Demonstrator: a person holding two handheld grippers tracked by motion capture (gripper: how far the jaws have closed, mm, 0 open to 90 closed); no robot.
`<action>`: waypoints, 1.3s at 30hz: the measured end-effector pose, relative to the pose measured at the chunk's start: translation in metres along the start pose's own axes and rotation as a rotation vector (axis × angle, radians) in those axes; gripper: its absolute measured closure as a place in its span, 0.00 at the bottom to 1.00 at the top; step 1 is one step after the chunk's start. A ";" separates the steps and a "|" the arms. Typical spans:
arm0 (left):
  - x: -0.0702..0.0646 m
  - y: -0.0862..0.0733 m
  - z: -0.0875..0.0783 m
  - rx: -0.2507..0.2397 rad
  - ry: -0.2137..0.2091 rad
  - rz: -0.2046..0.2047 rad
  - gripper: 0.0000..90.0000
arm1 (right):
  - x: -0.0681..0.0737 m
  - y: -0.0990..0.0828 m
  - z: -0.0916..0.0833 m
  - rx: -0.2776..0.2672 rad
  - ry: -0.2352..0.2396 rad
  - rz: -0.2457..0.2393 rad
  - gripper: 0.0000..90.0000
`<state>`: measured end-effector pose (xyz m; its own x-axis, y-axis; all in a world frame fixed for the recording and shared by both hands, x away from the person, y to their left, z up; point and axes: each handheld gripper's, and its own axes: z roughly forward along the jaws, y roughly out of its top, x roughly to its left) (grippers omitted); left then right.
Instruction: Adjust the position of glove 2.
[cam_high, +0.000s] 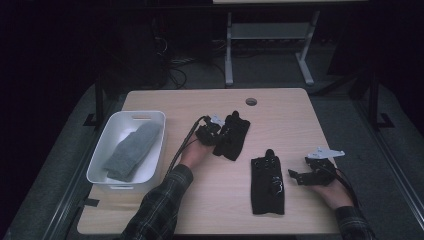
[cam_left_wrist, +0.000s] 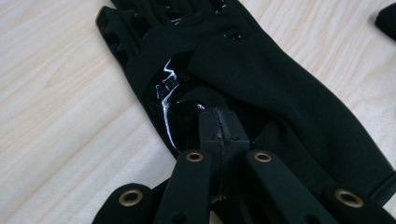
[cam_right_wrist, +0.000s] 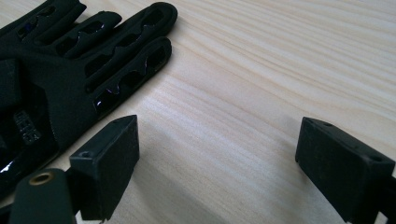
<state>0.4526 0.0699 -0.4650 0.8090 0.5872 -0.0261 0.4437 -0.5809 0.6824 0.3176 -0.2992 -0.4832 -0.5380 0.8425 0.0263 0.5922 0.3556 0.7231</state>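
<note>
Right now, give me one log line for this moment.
left gripper: shut on far glove | right gripper: open, beside near glove | grey mitten: in bin

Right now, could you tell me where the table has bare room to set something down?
Bare wood lies along the far edge around the cable hole, and near the front between the white bin and the flat black glove. The middle is crowded.
</note>
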 end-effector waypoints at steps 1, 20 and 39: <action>-0.001 -0.001 -0.001 0.001 -0.007 -0.008 1.00 | 0.000 0.000 0.000 0.000 0.000 0.000 0.15; -0.041 -0.032 -0.034 0.053 -0.124 0.034 1.00 | 0.000 0.000 0.000 0.002 0.002 -0.001 0.15; -0.081 -0.062 -0.068 0.119 -0.198 0.133 1.00 | 0.001 0.001 0.001 0.000 0.001 0.001 0.15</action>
<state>0.3331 0.0963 -0.4553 0.9177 0.3865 -0.0920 0.3610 -0.7145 0.5992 0.3178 -0.2978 -0.4831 -0.5376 0.8427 0.0277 0.5927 0.3543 0.7233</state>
